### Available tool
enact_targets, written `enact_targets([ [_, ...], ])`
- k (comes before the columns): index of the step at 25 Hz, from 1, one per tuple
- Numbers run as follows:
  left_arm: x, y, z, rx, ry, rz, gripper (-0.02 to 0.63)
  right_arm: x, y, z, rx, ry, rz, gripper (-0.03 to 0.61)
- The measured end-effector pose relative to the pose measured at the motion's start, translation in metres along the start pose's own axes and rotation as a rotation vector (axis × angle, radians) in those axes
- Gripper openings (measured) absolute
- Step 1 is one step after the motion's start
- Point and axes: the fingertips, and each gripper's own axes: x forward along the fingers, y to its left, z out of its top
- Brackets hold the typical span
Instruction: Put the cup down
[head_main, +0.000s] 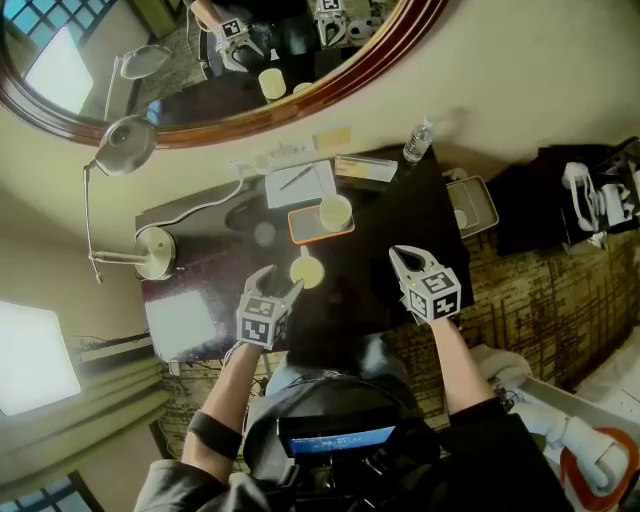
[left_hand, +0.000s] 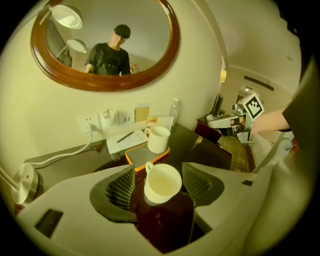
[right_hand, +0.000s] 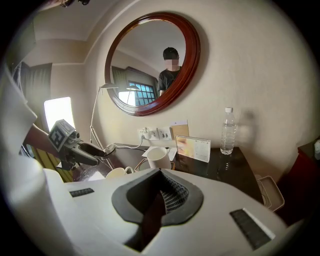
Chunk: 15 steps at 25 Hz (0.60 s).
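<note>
A cream cup (head_main: 307, 271) (left_hand: 162, 183) stands upright on the dark table (head_main: 400, 215), its handle turned away from me. My left gripper (head_main: 282, 280) (left_hand: 159, 182) is open around it, and a gap shows between each ribbed pad (left_hand: 121, 189) and the cup wall. The right gripper view shows the same cup (right_hand: 116, 173) beside the left gripper (right_hand: 82, 148). My right gripper (head_main: 402, 256) (right_hand: 162, 195) hovers shut and empty over the table's right part. A second white cup (head_main: 334, 212) (left_hand: 158, 139) sits on an orange-rimmed tray (head_main: 312, 230) (left_hand: 142, 156) just behind.
A notepad with pen (head_main: 300, 183), a card stand (head_main: 365, 168) and a water bottle (head_main: 417, 141) line the wall side. A desk lamp (head_main: 150, 250) with its cable stands at the left. A white bin (head_main: 472, 205) is off the right edge. A round mirror (head_main: 300, 90) hangs above.
</note>
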Motion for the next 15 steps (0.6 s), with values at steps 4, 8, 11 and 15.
enact_targets([
  [4,0.027,-0.016,-0.012,-0.002,0.138,-0.062,0.445,0.002,-0.004,-0.018,0.020,0.034,0.012,0.012],
  [8,0.054,-0.023,-0.025,0.008,0.248,-0.081,0.546,0.003,-0.011,-0.032,0.016,0.066,0.012,0.013],
  [11,0.072,-0.019,-0.032,0.021,0.300,-0.051,0.563,0.003,-0.016,-0.040,0.021,0.080,0.010,0.013],
  [15,0.088,-0.019,-0.041,0.021,0.368,-0.048,0.563,0.004,-0.021,-0.054,0.034,0.108,0.012,0.014],
])
